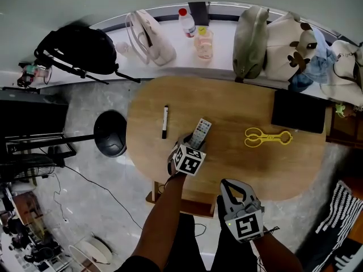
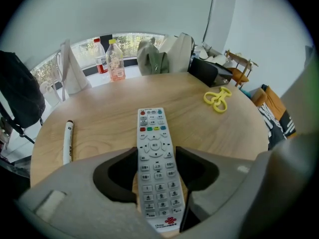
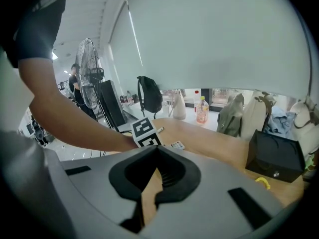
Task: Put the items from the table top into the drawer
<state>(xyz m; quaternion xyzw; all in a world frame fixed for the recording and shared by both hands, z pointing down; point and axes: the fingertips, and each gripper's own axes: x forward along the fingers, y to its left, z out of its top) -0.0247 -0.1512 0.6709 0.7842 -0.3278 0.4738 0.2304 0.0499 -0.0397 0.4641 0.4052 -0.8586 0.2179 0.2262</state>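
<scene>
Wooden and oval, the table (image 1: pixel 238 103) stands on a pale marbled floor. Nearest the person, off the table's near edge, the right gripper (image 3: pixel 158 151) hangs with its jaws closed tip to tip and nothing between them. Just beyond, the left gripper (image 2: pixel 157 158) points steeply down at the white remote (image 2: pixel 153 143), which lies flat on the wood. Its 2 jaws stand wide on either side of the remote's near half, with thin slivers of wood showing between pads and remote. A white marker (image 1: pixel 165 121) lies left of the remote, and a yellow scissor-shaped tool (image 1: pixel 271 136) lies well to the right. Farther back sits a black box (image 1: pixel 299 111). On the window ledge behind are 2 bottles (image 1: pixel 186 22) and several bags (image 1: pixel 251 41).
</scene>
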